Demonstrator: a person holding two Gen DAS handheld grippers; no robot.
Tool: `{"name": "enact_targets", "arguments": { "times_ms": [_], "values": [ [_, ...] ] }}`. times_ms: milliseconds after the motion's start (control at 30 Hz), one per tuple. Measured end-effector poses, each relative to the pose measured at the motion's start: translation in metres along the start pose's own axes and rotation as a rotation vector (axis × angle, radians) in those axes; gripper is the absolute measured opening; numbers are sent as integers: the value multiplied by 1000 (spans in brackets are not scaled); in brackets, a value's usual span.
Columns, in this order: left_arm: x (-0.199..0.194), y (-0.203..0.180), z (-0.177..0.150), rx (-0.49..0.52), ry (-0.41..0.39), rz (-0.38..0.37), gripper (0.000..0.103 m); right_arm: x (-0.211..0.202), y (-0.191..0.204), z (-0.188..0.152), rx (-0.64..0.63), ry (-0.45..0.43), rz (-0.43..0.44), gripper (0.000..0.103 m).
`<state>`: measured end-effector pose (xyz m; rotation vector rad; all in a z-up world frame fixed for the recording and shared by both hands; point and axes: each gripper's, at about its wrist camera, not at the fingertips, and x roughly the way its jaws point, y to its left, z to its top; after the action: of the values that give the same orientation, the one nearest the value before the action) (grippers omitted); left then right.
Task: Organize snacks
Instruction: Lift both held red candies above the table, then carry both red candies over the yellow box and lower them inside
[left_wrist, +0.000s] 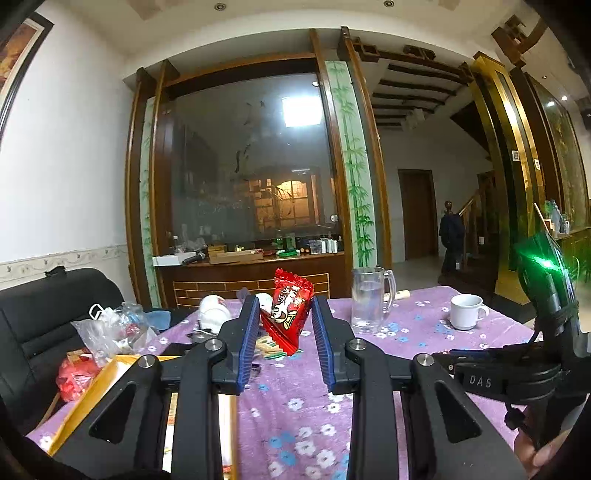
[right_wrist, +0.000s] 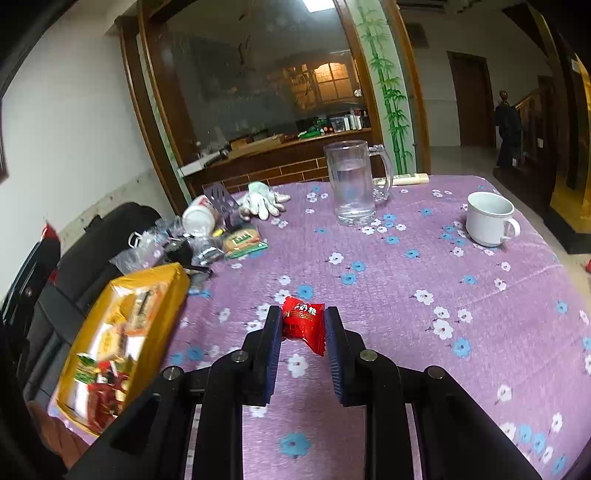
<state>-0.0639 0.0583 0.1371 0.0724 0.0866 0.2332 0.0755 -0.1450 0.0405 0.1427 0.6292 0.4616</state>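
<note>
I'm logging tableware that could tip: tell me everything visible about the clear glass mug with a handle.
The clear glass mug is a tall, thick-walled, straight-sided tankard with a looped handle facing the white ceramic cup. It stands upright, roughly half full of what looks like water, on the purple floral tablecloth near the far edge. Nothing else touches it.

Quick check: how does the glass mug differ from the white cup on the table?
The glass mug is clear, so the water partway up it shows; the white cup is opaque, its contents unclear. The mug is tall and straight-sided; the cup is short and squat. The mug stands near the table's far edge; the cup sits farther right. Both are upright on the purple cloth, handles to the right.
</note>
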Motion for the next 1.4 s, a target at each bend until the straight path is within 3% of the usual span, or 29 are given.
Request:
{"name": "enact_targets", "arguments": {
  "times_ms": [200, 333, 533, 733, 1000, 1400],
  "values": [
    [-18, 36, -13, -24, 67, 5, 27, -8, 31, -15, -10, 17, 51, 24],
    [-22, 76, -23, -85, 137, 39, 27, -8, 74, -26, -82, 46, 118, 24],
    [-13, 141, -52, -222, 343, 53, 27, 3, 153, -42, -241, 115, 223, 24],
    [5, 167, -88, -292, 490, 54, 27, 32, 210, -61, -331, 211, 299, 23],
    [19, 176, -111, -335, 576, 22, 27, 79, 230, -67, -316, 284, 297, 23],
    [25, 166, -114, -283, 597, 32, 27, 111, 243, -71, -332, 294, 289, 23]
  ]
}}
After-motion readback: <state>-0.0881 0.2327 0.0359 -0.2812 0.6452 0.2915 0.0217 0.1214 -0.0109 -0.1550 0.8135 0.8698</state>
